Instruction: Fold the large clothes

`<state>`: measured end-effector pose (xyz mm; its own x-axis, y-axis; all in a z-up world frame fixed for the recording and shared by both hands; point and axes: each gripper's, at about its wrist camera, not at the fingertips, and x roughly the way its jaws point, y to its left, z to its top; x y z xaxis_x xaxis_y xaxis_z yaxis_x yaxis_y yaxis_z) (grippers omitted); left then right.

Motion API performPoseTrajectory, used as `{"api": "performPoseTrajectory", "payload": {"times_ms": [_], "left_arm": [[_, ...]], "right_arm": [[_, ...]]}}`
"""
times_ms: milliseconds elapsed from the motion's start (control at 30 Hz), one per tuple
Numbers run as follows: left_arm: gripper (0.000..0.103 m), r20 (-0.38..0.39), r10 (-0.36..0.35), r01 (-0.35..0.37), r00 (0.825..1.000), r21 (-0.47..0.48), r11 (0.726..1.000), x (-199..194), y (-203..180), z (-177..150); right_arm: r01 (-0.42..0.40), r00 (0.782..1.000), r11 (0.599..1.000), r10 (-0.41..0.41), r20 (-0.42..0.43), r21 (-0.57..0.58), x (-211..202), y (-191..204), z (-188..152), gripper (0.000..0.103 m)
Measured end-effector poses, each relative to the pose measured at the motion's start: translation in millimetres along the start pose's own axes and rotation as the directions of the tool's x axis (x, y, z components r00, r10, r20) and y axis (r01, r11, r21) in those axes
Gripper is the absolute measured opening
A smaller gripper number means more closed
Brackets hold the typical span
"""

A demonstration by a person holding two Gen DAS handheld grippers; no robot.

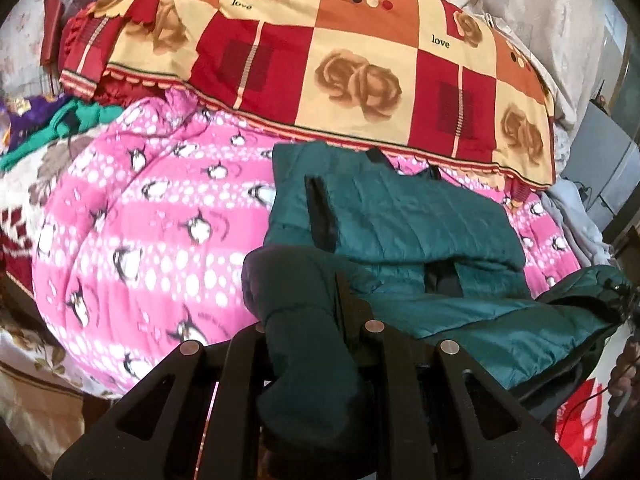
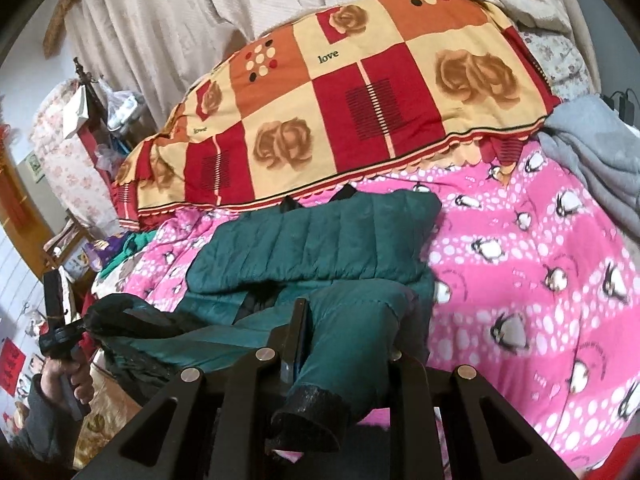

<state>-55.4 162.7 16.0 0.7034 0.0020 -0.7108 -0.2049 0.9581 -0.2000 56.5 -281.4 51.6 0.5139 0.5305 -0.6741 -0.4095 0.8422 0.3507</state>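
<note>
Broadly, the left wrist view shows the teal quilted jacket [image 1: 400, 216] lying on the pink penguin quilt [image 1: 152, 224], with open quilt to its left and a red-and-cream patchwork pillow [image 1: 320, 60] along the far edge. The left gripper [image 1: 304, 344] is clamped on a bunched sleeve – its fingertips buried in fabric. From the right wrist view, bare quilt spreads right of the jacket [image 2: 320, 248]. The right gripper [image 2: 340, 356] pinches the other sleeve's dark cuff [image 2: 308, 416]; one finger is hidden.

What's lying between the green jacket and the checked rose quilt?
Only a strip of pink penguin blanket between the green jacket and checked rose quilt, in both views.
</note>
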Motion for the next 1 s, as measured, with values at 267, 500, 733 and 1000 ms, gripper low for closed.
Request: {"api": "performPoseTrajectory", "payload": {"times_ms": [267, 500, 733, 1000], "left_arm": [[0.012, 0.003, -0.002, 0.002, 1.000, -0.007, 1.000, 13, -4, 32], [0.012, 0.009, -0.004, 0.005, 1.000, -0.010, 1.000, 12, -4, 39], [0.012, 0.054, -0.059, 0.060, 0.997, -0.020, 0.998, -17, -1, 49], [0.012, 0.107, -0.074, 0.080, 0.992, -0.046, 0.996, -20, -8, 82]], "right_arm": [[0.029, 1.000, 1.000, -0.029, -0.006, 0.007, 15, -3, 35, 0.017], [0.044, 0.999, 0.999, -0.044, 0.000, -0.003, 16, 1, 46, 0.017], [0.037, 0.999, 0.999, -0.036, 0.037, -0.021, -5, 13, 53, 0.017], [0.049, 0.992, 0.998, -0.046, 0.117, -0.026, -15, 20, 84, 0.017]]}}
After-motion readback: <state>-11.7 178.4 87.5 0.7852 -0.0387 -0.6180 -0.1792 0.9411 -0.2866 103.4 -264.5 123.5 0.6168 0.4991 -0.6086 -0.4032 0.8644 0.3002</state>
